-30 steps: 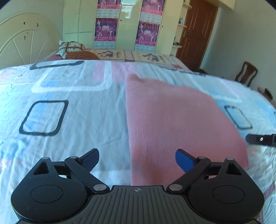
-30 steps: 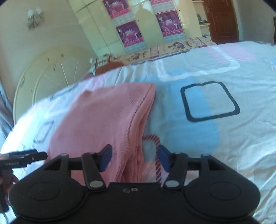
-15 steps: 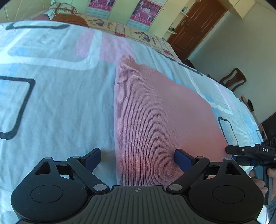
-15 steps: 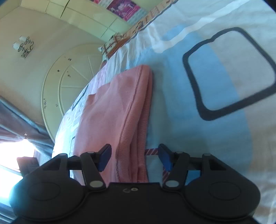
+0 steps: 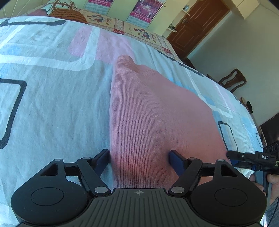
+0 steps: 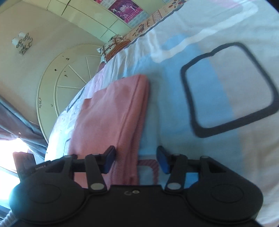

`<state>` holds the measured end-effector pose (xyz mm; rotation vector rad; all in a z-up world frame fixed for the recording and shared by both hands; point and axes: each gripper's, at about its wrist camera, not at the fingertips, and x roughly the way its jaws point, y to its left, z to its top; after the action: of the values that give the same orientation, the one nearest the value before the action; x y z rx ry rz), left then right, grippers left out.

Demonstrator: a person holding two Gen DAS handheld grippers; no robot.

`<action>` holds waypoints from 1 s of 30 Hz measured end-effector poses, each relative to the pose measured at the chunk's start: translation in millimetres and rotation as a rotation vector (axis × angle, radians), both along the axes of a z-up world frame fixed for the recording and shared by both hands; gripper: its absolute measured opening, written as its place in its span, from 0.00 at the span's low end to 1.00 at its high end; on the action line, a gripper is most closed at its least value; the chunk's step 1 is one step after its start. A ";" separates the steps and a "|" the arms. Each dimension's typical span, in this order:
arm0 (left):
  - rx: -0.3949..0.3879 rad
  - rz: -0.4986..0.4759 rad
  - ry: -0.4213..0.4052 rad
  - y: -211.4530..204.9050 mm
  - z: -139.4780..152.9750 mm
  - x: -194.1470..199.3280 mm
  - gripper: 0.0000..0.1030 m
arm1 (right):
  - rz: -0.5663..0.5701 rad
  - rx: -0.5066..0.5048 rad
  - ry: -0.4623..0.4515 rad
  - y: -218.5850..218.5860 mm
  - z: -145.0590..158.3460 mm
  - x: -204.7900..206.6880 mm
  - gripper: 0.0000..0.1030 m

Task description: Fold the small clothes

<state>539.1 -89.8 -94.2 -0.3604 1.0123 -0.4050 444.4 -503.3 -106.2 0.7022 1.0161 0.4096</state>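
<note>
A pink knitted garment (image 5: 150, 111) lies folded flat on the patterned bed sheet (image 5: 52, 104). My left gripper (image 5: 139, 158) is open, low over the garment's near left corner, with the folded left edge between its blue pads. My right gripper (image 6: 136, 159) is open, with the garment's (image 6: 111, 111) ribbed right hem between its pads. The right gripper also shows at the right edge of the left wrist view (image 5: 251, 157), beside the garment's near right corner.
The sheet (image 6: 218, 90) has blue, pink and white blocks with black outlines. Pillows (image 5: 64, 10) lie at the bed's head by a round cream headboard (image 6: 66, 78). A wardrobe with posters, a brown door (image 5: 197, 26) and a wooden chair (image 5: 233, 80) stand beyond the bed.
Both grippers have dropped and moved forward onto the garment's near corners. Both have stayed open, and the garment has not moved.
</note>
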 end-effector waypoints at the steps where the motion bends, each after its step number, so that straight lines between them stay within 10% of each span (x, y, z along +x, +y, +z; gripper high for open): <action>1: -0.015 0.005 0.002 2.4 -1.3 -0.7 0.73 | 0.010 0.025 0.018 -4.7 -1.9 -0.8 0.53; 10: -0.082 0.008 0.026 9.8 -5.9 4.1 0.73 | 0.108 0.119 0.053 20.8 -11.5 18.8 0.63; 17: -0.068 0.006 0.017 -0.6 -3.1 7.7 0.73 | 0.114 0.056 0.019 32.9 -13.6 40.2 0.24; 23: 0.027 0.003 -0.040 -21.3 0.0 8.2 0.69 | 0.098 0.010 0.004 38.8 -9.8 33.4 0.27; 30: 0.153 -0.053 -0.163 -37.9 24.1 -1.5 0.34 | 0.167 -0.402 -0.146 97.2 28.7 18.8 0.18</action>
<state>537.6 -127.7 -70.0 -0.1603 0.8883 -0.3950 463.2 -406.1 -77.4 0.2246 0.9823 0.3799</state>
